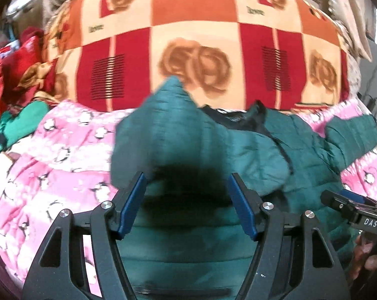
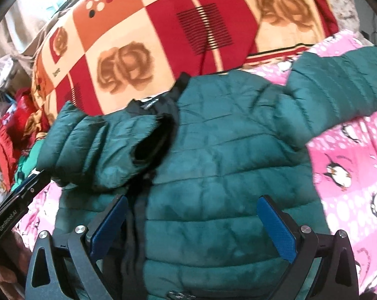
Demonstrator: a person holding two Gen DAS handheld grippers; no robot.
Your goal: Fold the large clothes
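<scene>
A teal quilted puffer jacket [image 2: 213, 175] lies front up on a pink penguin blanket [image 2: 350, 175]. One sleeve [image 2: 93, 145] is folded across the chest, and its dark cuff [image 2: 151, 147] faces the zip. The other sleeve [image 2: 338, 87] stretches out to the right. My left gripper [image 1: 187, 182] hovers open over the folded sleeve [image 1: 168, 130] with its blue pads apart and pressing on nothing. My right gripper [image 2: 193, 205] stands wide open above the jacket's body and holds nothing. Each gripper shows at the edge of the other's view, the right gripper [image 1: 338, 197] and the left gripper [image 2: 31, 182].
A red, orange and cream rose-patterned blanket [image 1: 193, 57] rises behind the jacket. Red and green clothes [image 1: 18, 75] are heaped at the left. A person's hand [image 1: 365, 262] shows at the lower right edge. Pink blanket [image 1: 51, 162] lies bare to the left of the jacket.
</scene>
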